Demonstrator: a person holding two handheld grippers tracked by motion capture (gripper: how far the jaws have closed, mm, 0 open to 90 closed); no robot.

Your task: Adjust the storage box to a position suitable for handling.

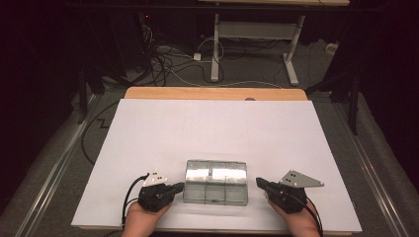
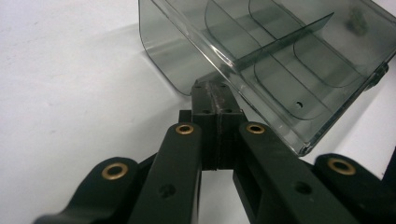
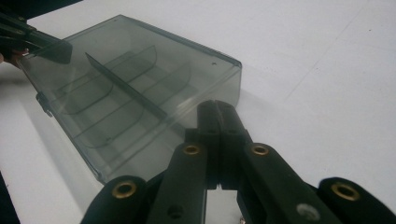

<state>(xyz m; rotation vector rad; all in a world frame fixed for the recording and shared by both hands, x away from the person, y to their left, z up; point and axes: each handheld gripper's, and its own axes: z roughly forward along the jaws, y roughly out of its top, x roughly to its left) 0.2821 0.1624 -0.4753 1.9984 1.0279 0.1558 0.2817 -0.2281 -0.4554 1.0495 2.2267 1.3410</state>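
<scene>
A smoky clear plastic organiser box point(image 1: 215, 181) with inner dividers lies closed on the white sheet near the table's front edge. My left gripper point(image 1: 180, 186) is at the box's left end, jaws shut with nothing between them. In the left gripper view its tip point(image 2: 215, 91) is right at the wall of the box point(image 2: 280, 60); contact is unclear. My right gripper point(image 1: 258, 181) is shut at the box's right end. In the right gripper view its tip point(image 3: 217, 109) meets the near corner of the box point(image 3: 130, 93), and the left gripper point(image 3: 42, 44) shows at the far end.
The white sheet point(image 1: 212, 128) covers a wooden table whose bare strip point(image 1: 212, 93) shows at the far edge. Beyond it are a desk frame point(image 1: 254, 44) and cables point(image 1: 168, 61) on the floor. Both hands rest at the front edge.
</scene>
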